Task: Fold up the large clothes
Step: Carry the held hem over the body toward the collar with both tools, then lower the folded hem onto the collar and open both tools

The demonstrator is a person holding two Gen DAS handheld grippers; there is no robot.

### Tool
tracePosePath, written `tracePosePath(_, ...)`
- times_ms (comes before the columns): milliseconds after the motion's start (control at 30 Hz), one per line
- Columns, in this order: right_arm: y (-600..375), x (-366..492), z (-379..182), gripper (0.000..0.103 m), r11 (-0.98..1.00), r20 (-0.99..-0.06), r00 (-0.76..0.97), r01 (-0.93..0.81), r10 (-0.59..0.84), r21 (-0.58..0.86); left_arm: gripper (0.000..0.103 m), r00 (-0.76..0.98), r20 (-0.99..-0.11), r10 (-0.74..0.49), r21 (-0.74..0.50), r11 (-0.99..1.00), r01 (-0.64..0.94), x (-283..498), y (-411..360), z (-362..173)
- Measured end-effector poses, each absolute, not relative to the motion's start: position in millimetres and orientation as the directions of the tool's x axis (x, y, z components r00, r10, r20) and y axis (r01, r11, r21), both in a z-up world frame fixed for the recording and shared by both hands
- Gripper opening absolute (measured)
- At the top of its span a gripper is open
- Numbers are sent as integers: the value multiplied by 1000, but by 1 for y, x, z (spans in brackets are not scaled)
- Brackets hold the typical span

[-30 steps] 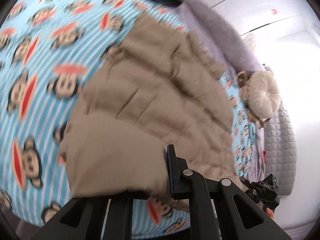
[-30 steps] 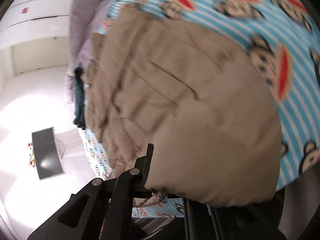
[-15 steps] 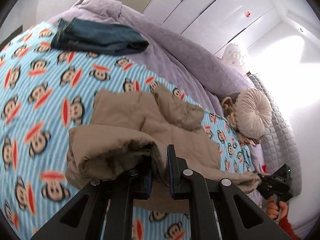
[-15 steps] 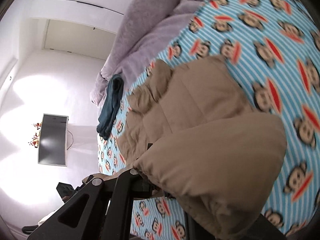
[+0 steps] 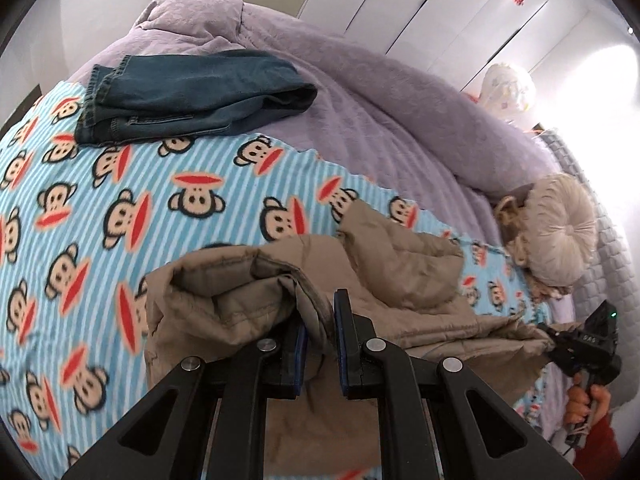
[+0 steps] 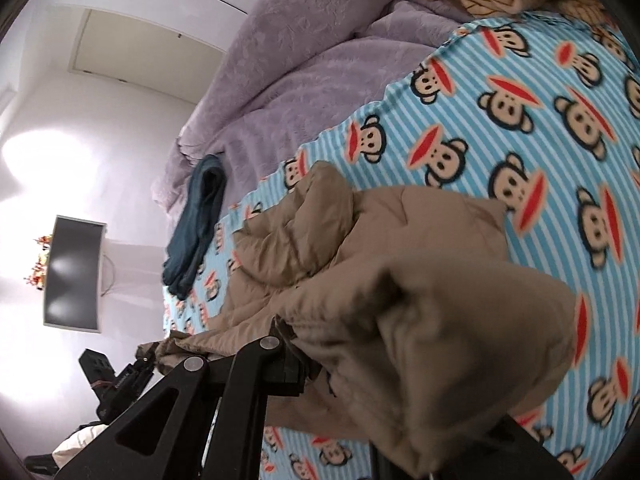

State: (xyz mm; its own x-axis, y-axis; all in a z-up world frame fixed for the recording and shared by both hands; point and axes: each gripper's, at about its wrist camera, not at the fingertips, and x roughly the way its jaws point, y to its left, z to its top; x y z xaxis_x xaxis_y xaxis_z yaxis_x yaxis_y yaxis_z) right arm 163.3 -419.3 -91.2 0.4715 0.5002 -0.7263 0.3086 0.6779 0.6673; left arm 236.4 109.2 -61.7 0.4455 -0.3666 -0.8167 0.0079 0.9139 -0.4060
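We find the tan quilted jacket [image 5: 400, 276] lying bunched on the monkey-print blanket [image 5: 120, 216]. The left gripper [image 5: 320, 344] has its fingers clamped on a fold of the jacket's near edge, cloth pinched between the blue pads [image 5: 342, 344]. The right gripper [image 6: 304, 364] clutches another fold; that fold drapes over its right finger, hiding it. Folded jeans [image 5: 192, 96] lie well apart, toward the purple quilt [image 5: 400, 92].

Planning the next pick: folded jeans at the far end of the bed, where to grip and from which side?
Grip the jeans at the stacked hem end, coming in from the monkey blanket side. The layered edges there lie flat and open, so a finger could likely slide under. The opposite end is a rounded fold resting on the purple quilt, bulkier to pinch.
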Motion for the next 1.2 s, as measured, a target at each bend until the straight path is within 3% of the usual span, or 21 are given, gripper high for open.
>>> tracePosePath(333,-413,238,-180,8,732,-818,370,380,440,566,14,388,-889,-244,-285,957,-51,304,87,-157)
tracePosePath(633,-414,257,-230,8,698,-812,363,419,457,581,15,382,-903,-195,-225,974,-36,319,76,-182)
tracePosePath(700,-416,258,-230,9,686,-809,360,432,464,586,27,398,-904,-156,-174,985,-11,316,75,-170)
tracePosePath(767,-418,256,-222,15,688,-813,352,435,464,581,99,463,-882,-91,-93,995,20,308,73,-150)
tracePosePath(800,-418,255,-215,18,697,-817,350,429,458,574,103,522,-851,-65,-60,998,26,300,74,-136)
tracePosePath(833,-419,255,-206,23,710,-820,354,415,449,568,103,568,-821,-65,-44,998,50,291,75,-122)
tracePosePath(900,-420,251,-188,44,735,-823,376,386,425,557,103,561,-822,-100,-55,994,96,285,77,-108)
tracePosePath(933,-420,247,-177,63,753,-824,397,367,404,546,103,556,-823,-119,-71,992,106,282,79,-104)
tracePosePath(967,-419,243,-167,66,769,-821,418,345,388,539,103,545,-827,-140,-89,989,119,279,80,-102)
tracePosePath(1033,-410,232,-151,62,803,-814,436,278,384,527,102,517,-840,-163,-102,984,144,275,79,-106)
tracePosePath(1133,-389,223,-153,29,857,-843,379,195,382,476,70,474,-870,-135,-58,983,174,274,65,-126)
tracePosePath(1167,-382,221,-159,27,877,-860,347,171,373,450,60,450,-888,-96,-23,986,165,277,60,-139)
tracePosePath(1200,-378,220,-165,27,893,-875,328,155,356,422,57,446,-892,-76,-6,988,155,278,58,-148)
